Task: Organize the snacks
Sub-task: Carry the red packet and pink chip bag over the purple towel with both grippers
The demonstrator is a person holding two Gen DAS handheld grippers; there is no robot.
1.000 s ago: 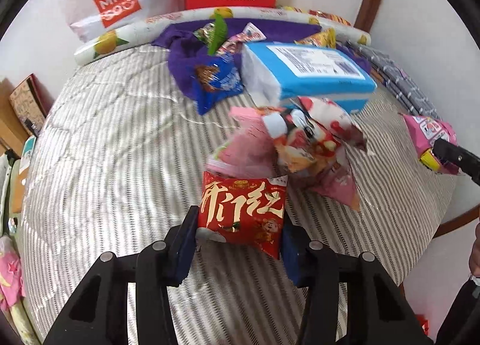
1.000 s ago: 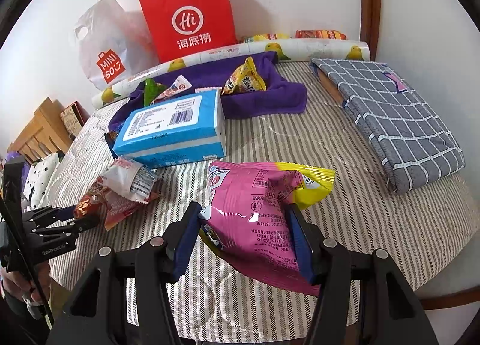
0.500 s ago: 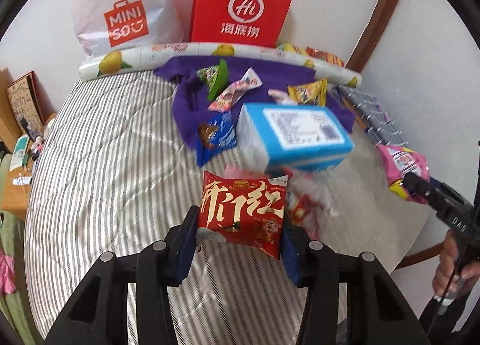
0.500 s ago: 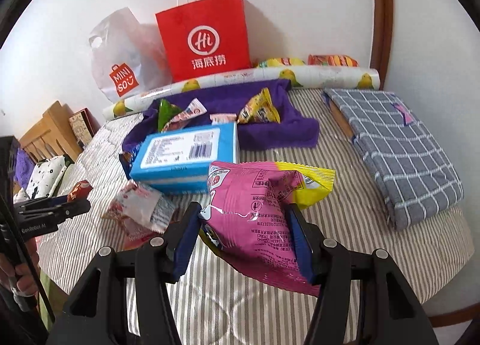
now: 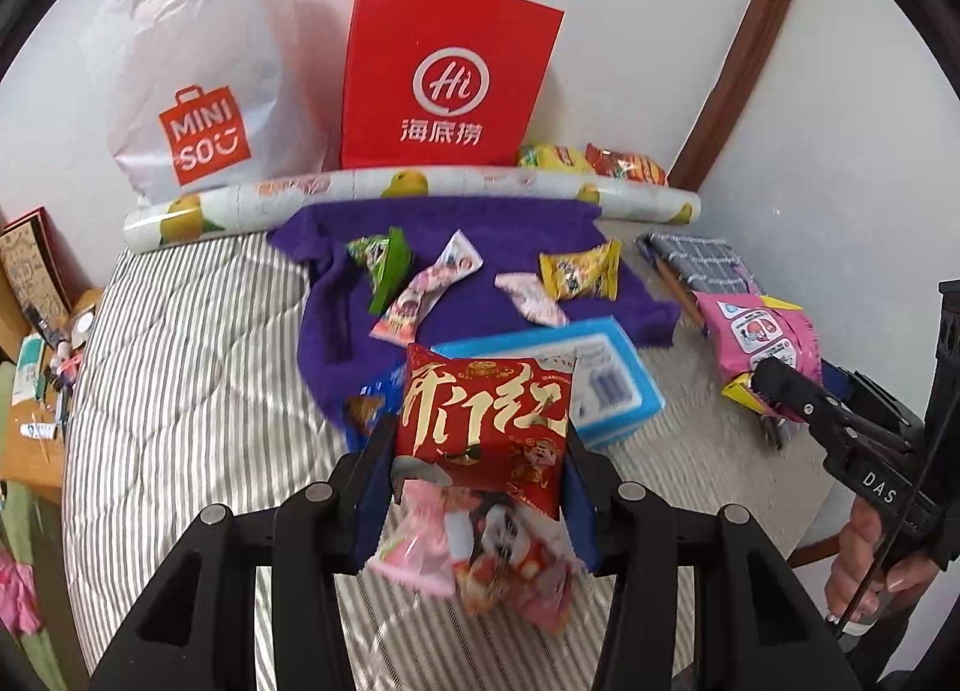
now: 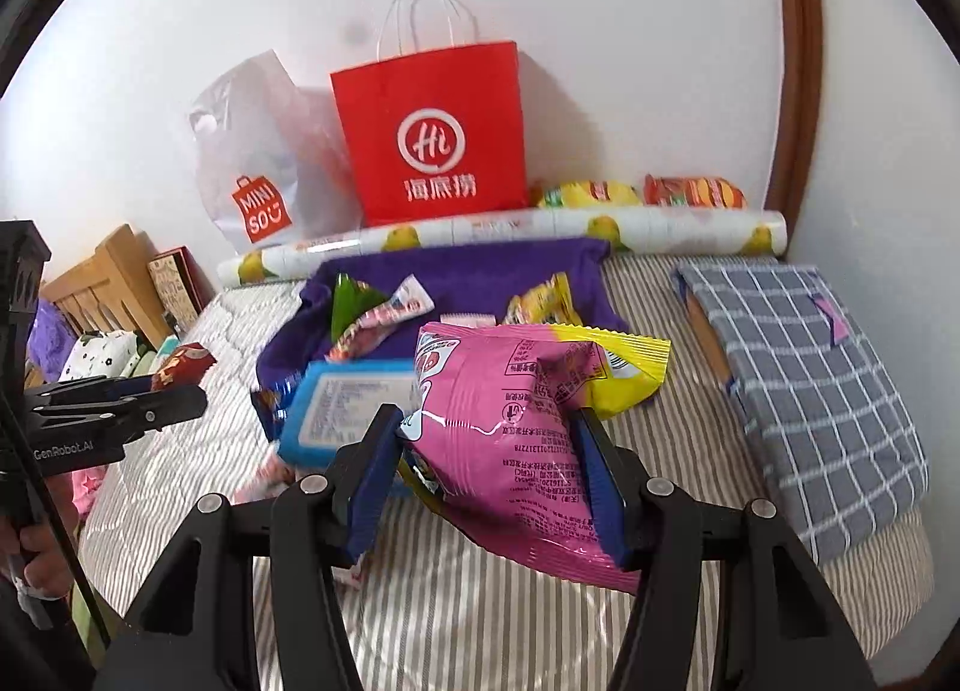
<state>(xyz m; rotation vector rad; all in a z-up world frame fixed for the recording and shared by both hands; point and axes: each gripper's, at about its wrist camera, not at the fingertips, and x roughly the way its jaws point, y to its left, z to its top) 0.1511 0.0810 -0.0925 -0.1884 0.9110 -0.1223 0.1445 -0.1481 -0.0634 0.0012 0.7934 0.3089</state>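
While the left gripper (image 5: 480, 466) is clamped on a red snack packet with gold characters (image 5: 486, 421) at lower centre of the left wrist view, the packet hangs clear of the striped bed cover (image 5: 180, 391), presumably lifted for carrying to a sorting spot. Small sweets lie on the purple towel (image 5: 480, 223) at centre, in front of the red paper bag (image 5: 444, 84) and the white Miniso bag (image 5: 198, 84) at the top. A blue box (image 5: 606, 379) sits right behind the packet, and bare cover to the left gives room

In the right wrist view, the right gripper (image 6: 498, 475) pinches a pink and yellow snack bag (image 6: 510, 421) by its sides at lower centre, raised off the cover. The grey checked bundle (image 6: 810, 385) fills the right edge; striped cover between is free, though the bag's tail droops low
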